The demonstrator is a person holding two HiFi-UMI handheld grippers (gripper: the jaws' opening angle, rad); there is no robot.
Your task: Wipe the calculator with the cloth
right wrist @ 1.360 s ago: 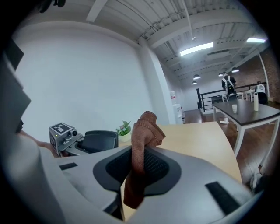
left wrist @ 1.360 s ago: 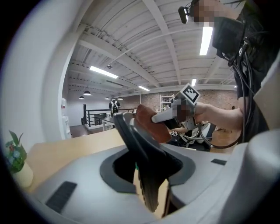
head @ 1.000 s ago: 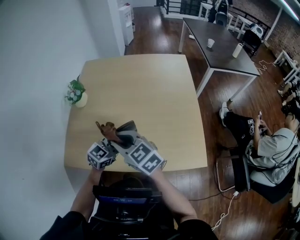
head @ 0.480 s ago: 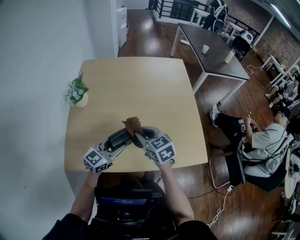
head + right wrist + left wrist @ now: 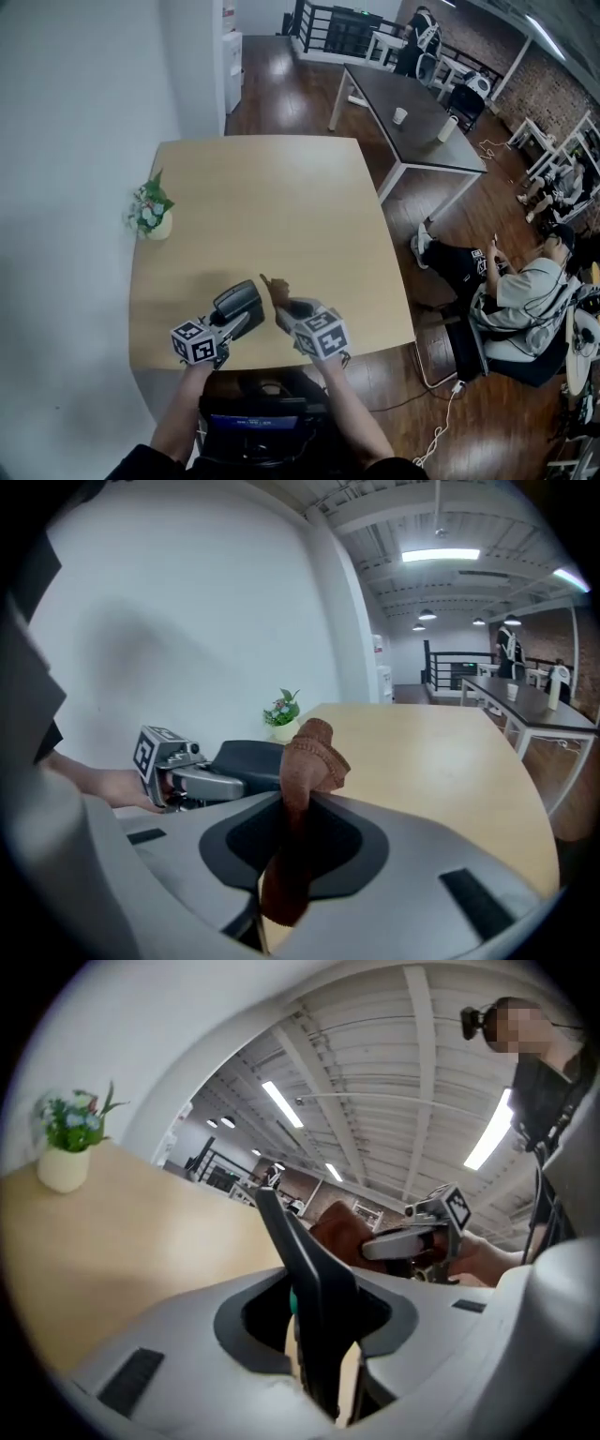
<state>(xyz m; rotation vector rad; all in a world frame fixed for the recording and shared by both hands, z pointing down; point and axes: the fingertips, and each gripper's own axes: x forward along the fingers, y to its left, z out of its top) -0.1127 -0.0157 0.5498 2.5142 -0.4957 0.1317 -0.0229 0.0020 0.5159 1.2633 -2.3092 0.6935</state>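
- The calculator point(image 5: 238, 305), in the left hand-held gripper point(image 5: 231, 324), has rolled flatter and sunk toward the counter point(image 5: 281, 206), nearer its front edge.
- The cloth point(image 5: 275, 289), in the right hand-held gripper point(image 5: 289, 306), has crossed from the calculator's left to its right and dropped lower.

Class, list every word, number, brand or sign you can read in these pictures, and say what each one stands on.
No text can be read anywhere.
Marker cubes on the left gripper and right gripper: black-and-white square patterns only, no letters or numbers.
Calculator: too small to read in the head view, edge-on in the left gripper view.
Cloth: no label shows.
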